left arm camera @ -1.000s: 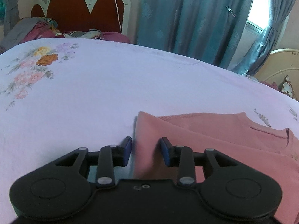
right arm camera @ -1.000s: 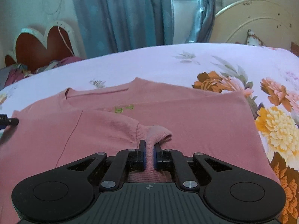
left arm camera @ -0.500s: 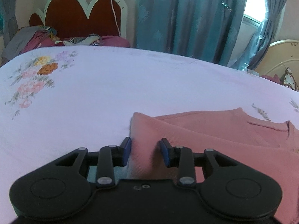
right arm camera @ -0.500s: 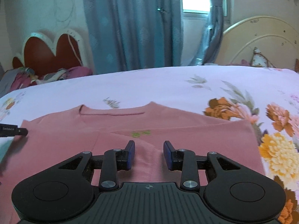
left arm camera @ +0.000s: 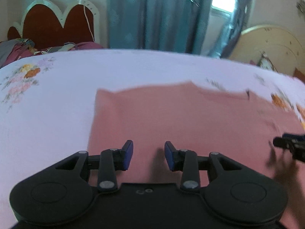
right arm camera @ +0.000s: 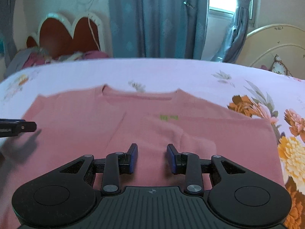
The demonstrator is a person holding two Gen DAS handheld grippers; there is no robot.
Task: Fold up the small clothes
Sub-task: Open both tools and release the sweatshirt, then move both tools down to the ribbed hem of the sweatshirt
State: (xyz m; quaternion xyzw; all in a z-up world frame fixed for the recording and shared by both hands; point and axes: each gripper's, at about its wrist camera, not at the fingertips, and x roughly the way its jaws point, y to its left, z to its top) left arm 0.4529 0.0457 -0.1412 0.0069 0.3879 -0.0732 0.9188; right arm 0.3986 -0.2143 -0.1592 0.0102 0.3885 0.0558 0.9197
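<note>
1. Lilac floral bedsheet [right arm camera: 171, 72] carries a pink knit sweater [right arm camera: 152, 129], lying flat, neckline pointing toward the teal curtains [right arm camera: 158, 19], long axis running left-right.
2. Left tool [left arm camera: 148, 155] and right tool [right arm camera: 152, 158] both hover over its hem, jaws apart, gripping nothing.

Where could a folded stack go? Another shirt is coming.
Bare bedsheet lies left of the pink shirt, up to the clothes pile, and beyond its collar toward the curtains. The near middle is crowded by shirt and both grippers.
</note>
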